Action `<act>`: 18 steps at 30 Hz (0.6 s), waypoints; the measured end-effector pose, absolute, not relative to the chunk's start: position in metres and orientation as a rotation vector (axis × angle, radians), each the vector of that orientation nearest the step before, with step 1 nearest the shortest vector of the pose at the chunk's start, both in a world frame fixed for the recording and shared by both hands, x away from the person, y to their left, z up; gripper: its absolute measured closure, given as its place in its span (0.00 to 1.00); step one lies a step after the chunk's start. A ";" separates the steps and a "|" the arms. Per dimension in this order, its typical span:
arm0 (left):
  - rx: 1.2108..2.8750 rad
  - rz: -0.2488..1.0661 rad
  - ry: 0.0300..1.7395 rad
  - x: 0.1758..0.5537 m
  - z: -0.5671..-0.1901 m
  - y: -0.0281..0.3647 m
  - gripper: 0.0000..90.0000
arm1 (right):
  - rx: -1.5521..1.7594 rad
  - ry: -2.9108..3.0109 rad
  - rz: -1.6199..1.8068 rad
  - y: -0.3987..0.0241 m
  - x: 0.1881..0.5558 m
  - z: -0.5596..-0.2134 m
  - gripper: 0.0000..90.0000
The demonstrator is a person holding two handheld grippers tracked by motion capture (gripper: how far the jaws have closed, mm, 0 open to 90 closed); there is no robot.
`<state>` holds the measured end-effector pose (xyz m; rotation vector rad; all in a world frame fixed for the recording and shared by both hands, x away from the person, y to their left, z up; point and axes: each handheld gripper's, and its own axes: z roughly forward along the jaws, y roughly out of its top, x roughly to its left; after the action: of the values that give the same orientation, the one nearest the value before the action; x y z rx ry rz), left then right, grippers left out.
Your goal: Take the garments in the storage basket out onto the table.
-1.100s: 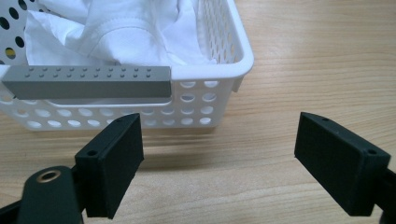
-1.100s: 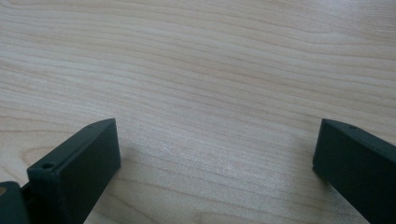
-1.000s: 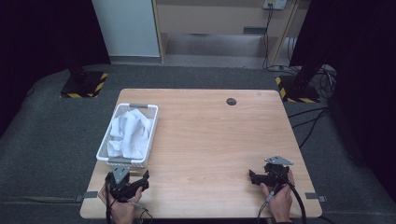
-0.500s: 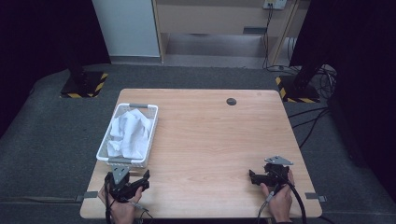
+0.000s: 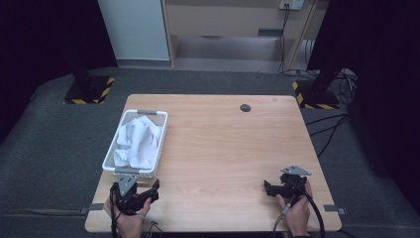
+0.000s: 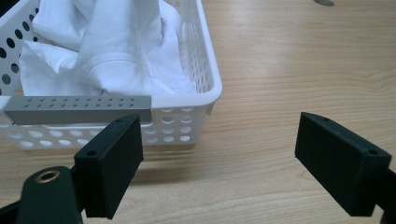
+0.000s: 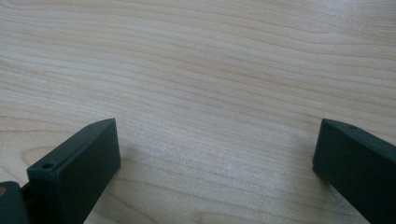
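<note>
High view looking forward and down on the whole table (image 5: 223,148), left tool camera close and low facing the basket (image 6: 205,100) also seen from above, right tool camera close over bare tabletop

A lab or recording studio: a lone wooden table (image 5: 223,148) on grey carpet (image 5: 49,144), black curtains (image 5: 44,34), hazard-striped stand bases (image 5: 88,90), cables (image 5: 329,124) trailing across the floor.

A white plastic basket (image 5: 157,141) with perforated walls and grey handles stands upright on the table's left side. Inside it a crumpled white cloth (image 5: 137,141) lies heaped, its folds rising above the rim.
</note>
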<state>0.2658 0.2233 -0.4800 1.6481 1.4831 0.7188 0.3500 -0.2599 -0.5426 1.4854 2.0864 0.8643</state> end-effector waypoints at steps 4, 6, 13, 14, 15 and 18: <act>1.644 0.716 1.478 0.265 -0.477 0.223 0.16 | 1.485 2.086 0.864 -0.260 0.350 -0.543 0.01; 1.641 0.713 1.472 0.265 -0.475 0.222 0.16 | 1.485 2.086 0.864 -0.260 0.350 -0.543 0.01; 1.632 0.704 1.451 0.264 -0.465 0.220 0.15 | 1.485 2.086 0.864 -0.260 0.350 -0.543 0.01; 1.629 0.701 1.449 0.263 -0.463 0.220 0.15 | 1.485 2.086 0.864 -0.260 0.350 -0.543 0.01; 1.627 0.698 1.446 0.263 -0.462 0.219 0.15 | 1.485 2.087 0.864 -0.260 0.350 -0.543 0.01; 1.625 0.695 1.436 0.262 -0.458 0.217 0.15 | 1.485 2.087 0.864 -0.260 0.350 -0.543 0.01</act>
<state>0.2624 0.2173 -0.4577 1.6254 1.4356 0.6947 0.3500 -0.2600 -0.5426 1.4850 2.0867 0.8640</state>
